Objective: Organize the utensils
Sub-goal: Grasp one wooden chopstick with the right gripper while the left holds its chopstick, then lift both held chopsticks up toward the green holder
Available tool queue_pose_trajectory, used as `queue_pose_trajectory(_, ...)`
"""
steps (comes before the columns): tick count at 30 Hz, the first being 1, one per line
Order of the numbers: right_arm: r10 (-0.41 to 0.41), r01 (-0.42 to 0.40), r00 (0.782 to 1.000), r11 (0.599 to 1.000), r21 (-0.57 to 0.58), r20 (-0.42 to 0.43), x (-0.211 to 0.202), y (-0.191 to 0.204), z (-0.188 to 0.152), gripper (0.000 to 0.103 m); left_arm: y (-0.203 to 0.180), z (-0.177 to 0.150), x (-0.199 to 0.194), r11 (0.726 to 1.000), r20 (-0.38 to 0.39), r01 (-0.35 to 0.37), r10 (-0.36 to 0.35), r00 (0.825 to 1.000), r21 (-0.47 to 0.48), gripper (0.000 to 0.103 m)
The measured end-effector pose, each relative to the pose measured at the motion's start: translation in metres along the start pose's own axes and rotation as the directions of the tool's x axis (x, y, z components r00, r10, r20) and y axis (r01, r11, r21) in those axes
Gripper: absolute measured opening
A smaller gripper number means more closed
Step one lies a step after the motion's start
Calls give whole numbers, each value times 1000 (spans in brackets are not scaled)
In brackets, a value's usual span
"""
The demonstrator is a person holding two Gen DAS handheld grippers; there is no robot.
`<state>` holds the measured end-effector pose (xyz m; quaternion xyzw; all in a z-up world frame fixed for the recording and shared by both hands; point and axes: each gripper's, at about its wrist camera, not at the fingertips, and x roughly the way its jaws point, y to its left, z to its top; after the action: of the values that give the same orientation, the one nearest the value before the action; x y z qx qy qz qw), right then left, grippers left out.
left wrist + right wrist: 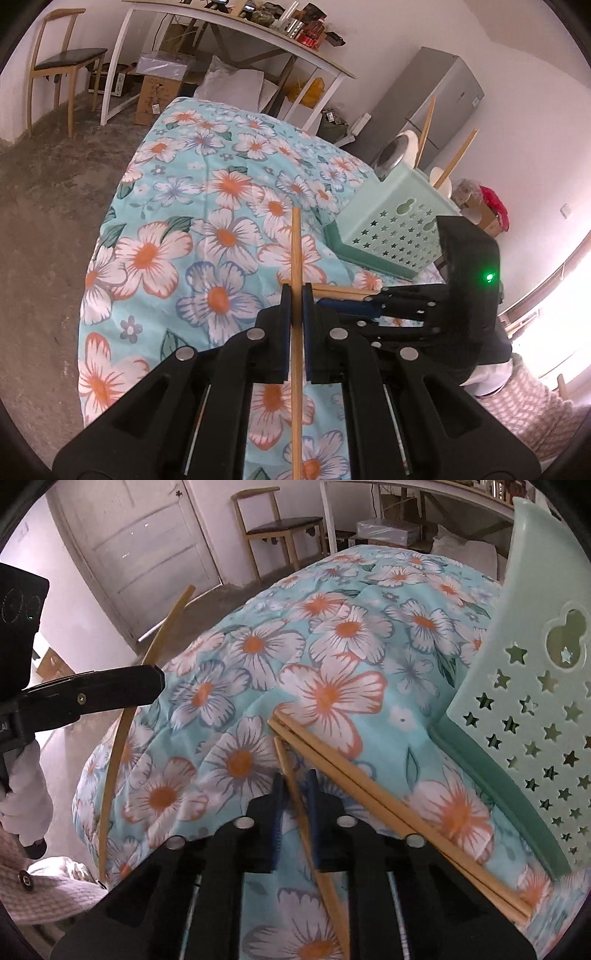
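A: Left gripper (295, 291) status?

B: Jaws pinched tight on a single pale wooden chopstick (296, 254). The stick runs straight up between the blue pads, its tip poking out past the fingertips over the floral turquoise tablecloth (184, 206).

A: Right gripper (295, 781)?

B: Jaws nearly together, with another wooden chopstick (291, 771) between the blue pads. It sits slanted, tip up-left, tail running down under the gripper body. It looks clamped, and there's no visible gap at the pads.

A: Anything loose on the table?

B: A pair of wooden chopsticks (369, 794) lying side by side, touching, diagonal on the cloth just right of the right gripper. Their far ends are near the base of the mint-green plastic utensil holder with star cut-outs (535, 709).

A: Holder contents?

B: From the left wrist view, two chopsticks (424, 133) stand tilted out of the top of it. The holder sits on a darker green tray base (373, 258), at the right edge of the table.

A: Grippers relative to each other?

B: Close. The right one's fingers show just right of the left's in the left view; the left shows at the left edge of the right view, stick (122, 738) in it.
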<state>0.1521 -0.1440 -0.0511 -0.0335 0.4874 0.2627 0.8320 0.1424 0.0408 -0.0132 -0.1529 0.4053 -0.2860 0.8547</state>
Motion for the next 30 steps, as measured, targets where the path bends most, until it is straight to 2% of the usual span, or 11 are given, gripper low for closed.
queue_pose_trajectory(2, 1, -1, 1000, 1000, 7, 20, -6, -1, 1, 7, -2, 3, -2, 1000, 9, 7, -7, 1000, 4, 5)
queue_pose_trajectory(6, -13, 9, 995, 999, 36, 97, -35, -8, 0, 6, -11, 12, -6, 1000, 39, 27, -27, 999, 12, 5)
queue_pose_trajectory(11, -47, 22, 971, 994, 109, 236, -90, -25, -2, 6, -33, 27, -11, 997, 96, 62, -67, 993, 55, 5)
queue_pose_trajectory(14, -86, 27, 935, 985, 172, 345, -132, -35, -7, 6, -46, 35, -16, 993, 140, 87, -97, 985, 74, 5)
queue_pose_trajectory(19, -151, 38, 869, 970, 241, 471, -174, -45, -14, 6, -61, 46, -16, 987, 204, 127, -144, 968, 94, 5)
queue_pose_trajectory(22, -173, 37, 854, 961, 273, 491, -184, -51, -26, 6, -68, 45, -8, 986, 216, 121, -143, 966, 114, 5)
queue_pose_trajectory(30, -183, 13, 838, 949, 316, 515, -197, -62, -54, 6, -84, 30, 2, 976, 155, 53, -87, 984, 211, 5)
